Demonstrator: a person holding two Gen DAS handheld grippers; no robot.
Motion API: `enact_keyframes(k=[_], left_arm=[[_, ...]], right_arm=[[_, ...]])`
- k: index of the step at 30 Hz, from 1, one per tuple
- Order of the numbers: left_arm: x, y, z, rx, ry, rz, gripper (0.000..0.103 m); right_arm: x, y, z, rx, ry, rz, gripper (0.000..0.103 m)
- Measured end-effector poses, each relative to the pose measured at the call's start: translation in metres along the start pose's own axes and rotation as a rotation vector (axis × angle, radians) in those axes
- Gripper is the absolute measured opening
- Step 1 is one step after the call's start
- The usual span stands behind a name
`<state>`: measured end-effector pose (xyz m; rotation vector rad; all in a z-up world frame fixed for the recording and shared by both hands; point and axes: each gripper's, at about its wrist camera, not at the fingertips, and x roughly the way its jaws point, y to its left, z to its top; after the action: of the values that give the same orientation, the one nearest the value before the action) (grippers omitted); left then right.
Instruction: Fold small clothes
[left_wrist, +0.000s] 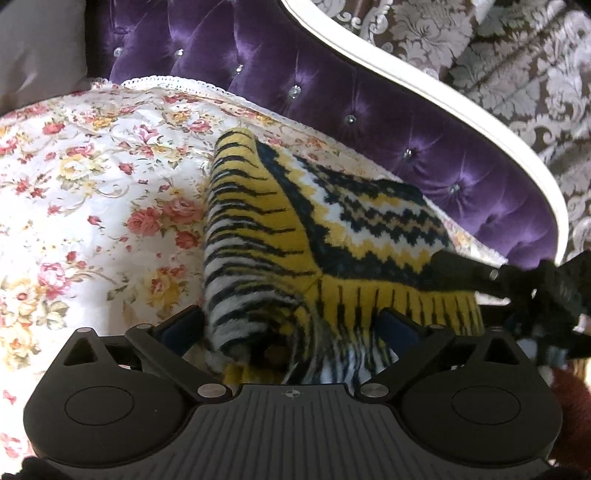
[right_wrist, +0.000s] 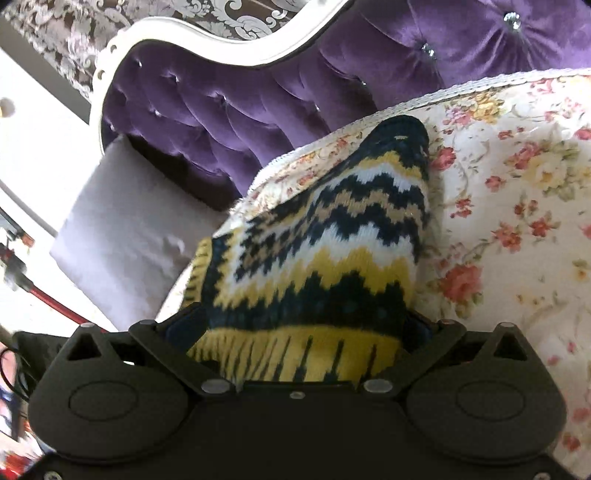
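On the floral bedspread (left_wrist: 92, 177), close to the purple headboard (left_wrist: 332, 96), I have the little knitted garment (left_wrist: 295, 229) caught at its ribbed yellow hem, one gripper at each end. My left gripper (left_wrist: 291, 332) has the hem bunched between its fingers; the cloth fills the gap, so I judge it pinched on the knit, though the pads themselves are mostly buried in fabric. From that side the striped part has come over on itself, forming a long rolled edge that runs away from me toward the headboard.

My right gripper (right_wrist: 306, 332) grips the same hem farther along, the zigzag panel of the garment (right_wrist: 332, 236) rising from its fingers and tapering to a dark tip near the headboard (right_wrist: 221, 122) and the bedspread's (right_wrist: 517, 184) lace border. Its fingers press in on the knit from both sides. In the left view the right gripper (left_wrist: 461, 267) shows as a black finger at the garment's far corner.

I judge this to be mid-fold: the hem is lifted and a fold is being carried over. The next move calls for both grippers travelling together, keeping the hem level and taut, laying it down toward the headboard end so the edges meet, and only then letting go. Thick knit will tend to spring back or slump, so uneven hands would leave a skewed fold.
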<state>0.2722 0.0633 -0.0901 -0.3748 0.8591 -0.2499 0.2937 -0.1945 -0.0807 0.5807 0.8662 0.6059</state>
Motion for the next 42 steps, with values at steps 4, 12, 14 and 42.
enact_keyframes(k=[4, 12, 14, 42], left_arm=[[0.010, 0.002, 0.007, -0.011, -0.009, -0.040, 0.101], [0.010, 0.005, 0.011, -0.094, -0.024, -0.091, 0.055], [0.006, 0.003, 0.011, -0.118, -0.015, -0.096, 0.046], [0.008, -0.138, -0.079, 0.053, 0.152, -0.139, 0.062]], right_arm=[[0.009, 0.003, 0.005, -0.057, 0.024, 0.019, 0.103], [0.004, 0.006, 0.006, -0.110, 0.048, -0.068, 0.059], [-0.004, 0.004, 0.006, -0.082, 0.039, -0.064, 0.054], [-0.182, -0.027, -0.056, 0.032, 0.007, -0.432, 0.088]])
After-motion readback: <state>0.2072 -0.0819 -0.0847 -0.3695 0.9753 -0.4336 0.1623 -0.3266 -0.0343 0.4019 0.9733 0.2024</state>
